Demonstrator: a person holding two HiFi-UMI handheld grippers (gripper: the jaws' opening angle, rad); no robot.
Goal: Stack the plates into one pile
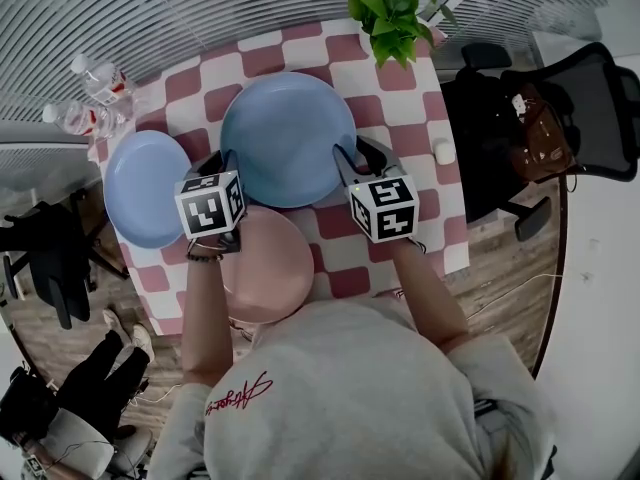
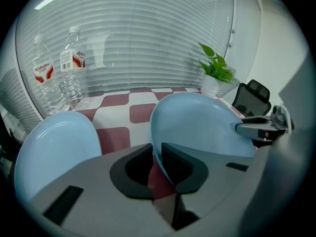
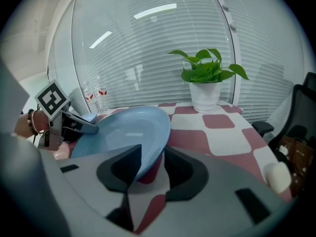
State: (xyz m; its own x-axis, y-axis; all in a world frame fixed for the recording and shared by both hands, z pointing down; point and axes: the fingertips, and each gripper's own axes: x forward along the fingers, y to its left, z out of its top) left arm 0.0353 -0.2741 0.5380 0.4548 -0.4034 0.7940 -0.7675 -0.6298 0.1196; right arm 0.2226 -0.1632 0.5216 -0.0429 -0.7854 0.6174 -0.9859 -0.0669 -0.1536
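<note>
Large pale-blue plate (image 1: pixel 285 133): round, glossy, plain, on the checkered counter (image 1: pixel 443 206) near the potted plant (image 1: pixel 390 13). Left hand-held gripper (image 2: pixel 157 167) clamps its rim. Right hand-held gripper (image 3: pixel 152 169) straddles the rim, jaws apart.

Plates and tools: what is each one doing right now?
Big blue plate: unstacked, rim between both tools' jaws.
Left tool: shut on that rim.
Right tool: open around that rim.
Small blue plate: flat, untouched.
Pink plate: flat, untouched.
Water bottles: upright, capped.
</note>
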